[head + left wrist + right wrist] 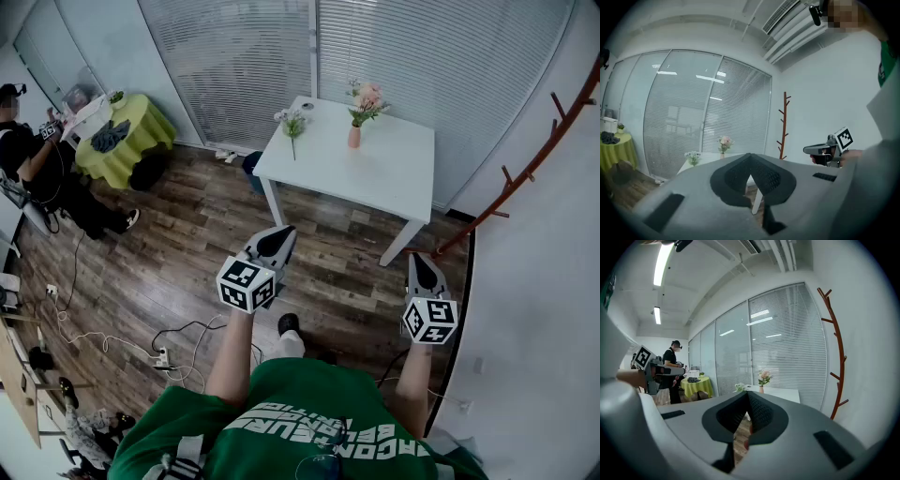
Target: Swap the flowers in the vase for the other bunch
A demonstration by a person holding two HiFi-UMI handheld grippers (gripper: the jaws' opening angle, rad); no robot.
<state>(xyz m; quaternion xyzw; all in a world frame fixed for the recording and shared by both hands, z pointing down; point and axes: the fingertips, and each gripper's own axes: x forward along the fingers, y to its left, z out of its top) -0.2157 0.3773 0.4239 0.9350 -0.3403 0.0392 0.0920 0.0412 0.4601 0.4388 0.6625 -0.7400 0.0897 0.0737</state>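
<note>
Floorboards (187, 253) lie open between the person in green (309, 422) and the white table (394, 178), which stands by the blinds (234, 56) with a coat stand (525, 169) to its right. There are two tables: the round green-clothed table (127, 141) sits well off to the left, with another person (37, 159) beside it. One vase (353, 137) near the white table's far edge holds pink flowers (367, 97). The second bunch (293, 122), a pale one, is near that table's left edge, apart from the vase. The left gripper (279, 236) and right gripper (420, 262) each have their jaws pressed together on nothing, well short of the table.
</note>
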